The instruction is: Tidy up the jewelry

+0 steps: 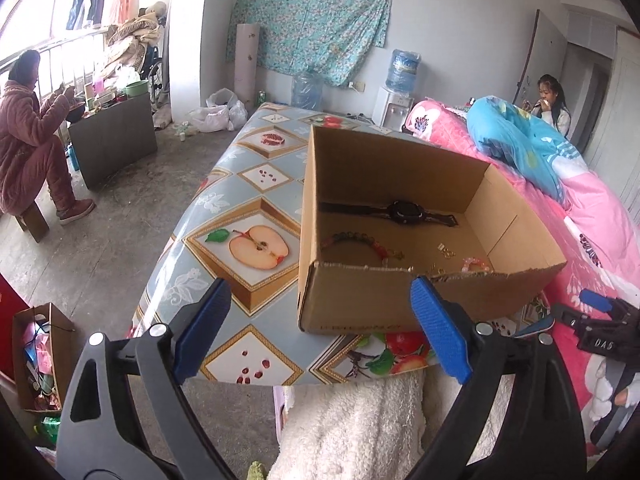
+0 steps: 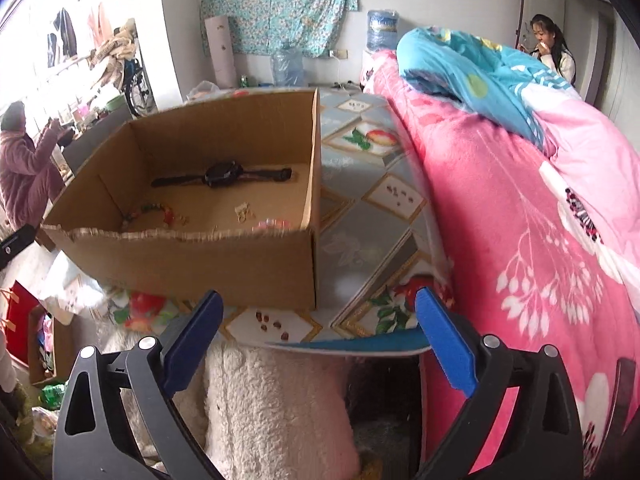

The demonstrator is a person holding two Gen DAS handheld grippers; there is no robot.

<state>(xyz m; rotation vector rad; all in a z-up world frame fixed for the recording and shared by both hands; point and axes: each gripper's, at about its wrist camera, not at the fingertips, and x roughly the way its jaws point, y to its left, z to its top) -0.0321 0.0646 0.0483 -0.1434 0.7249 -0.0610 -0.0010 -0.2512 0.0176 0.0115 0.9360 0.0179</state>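
Observation:
An open cardboard box stands on the fruit-patterned table. Inside lie a black watch, a beaded bracelet, small gold pieces and a pink bracelet. My left gripper hangs open in front of the box's near wall, nothing between its blue pads. My right gripper is open too, empty, near the box's front right corner. The right gripper also shows at the left wrist view's right edge.
A pink floral quilt with a blue pillow presses against the table's right side. A fluffy white cloth lies below the near edge. Two people sit in the room: one at far left, one at far right.

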